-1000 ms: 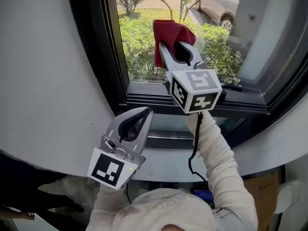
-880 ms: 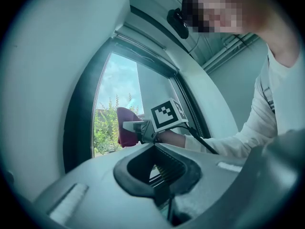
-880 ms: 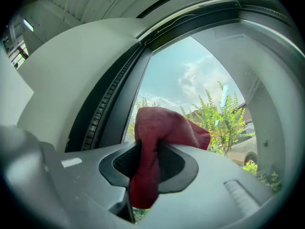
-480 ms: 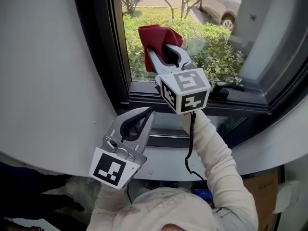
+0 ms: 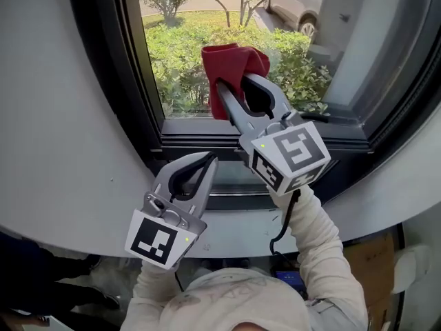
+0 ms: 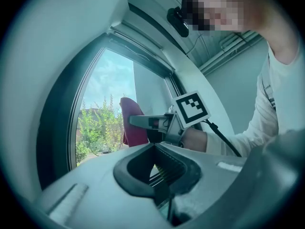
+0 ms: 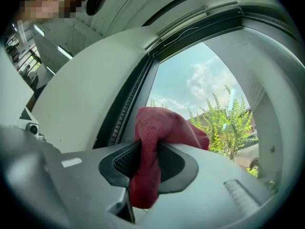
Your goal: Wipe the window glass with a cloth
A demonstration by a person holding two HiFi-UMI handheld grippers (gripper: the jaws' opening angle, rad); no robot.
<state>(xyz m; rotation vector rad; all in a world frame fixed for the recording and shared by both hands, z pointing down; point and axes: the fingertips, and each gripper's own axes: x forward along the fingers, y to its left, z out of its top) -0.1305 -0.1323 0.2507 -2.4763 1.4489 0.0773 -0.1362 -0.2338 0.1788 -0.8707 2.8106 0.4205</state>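
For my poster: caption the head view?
Right gripper holds a red cloth at the window glass; left gripper rests shut below.

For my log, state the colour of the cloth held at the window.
The cloth is plain dark red, clearest in the right gripper view.

Right gripper (image 5: 236, 83) clamps the red cloth (image 5: 233, 55) up at the window glass (image 5: 186, 40), near its lower edge; left gripper (image 5: 209, 161) hangs below the frame, jaws together.

The red cloth (image 5: 233, 61) looks fuzzy, like terry. The window glass (image 5: 180, 54) is clear and glossy, its dark frame (image 5: 114, 61) matt, the white wall (image 5: 55, 116) smooth.
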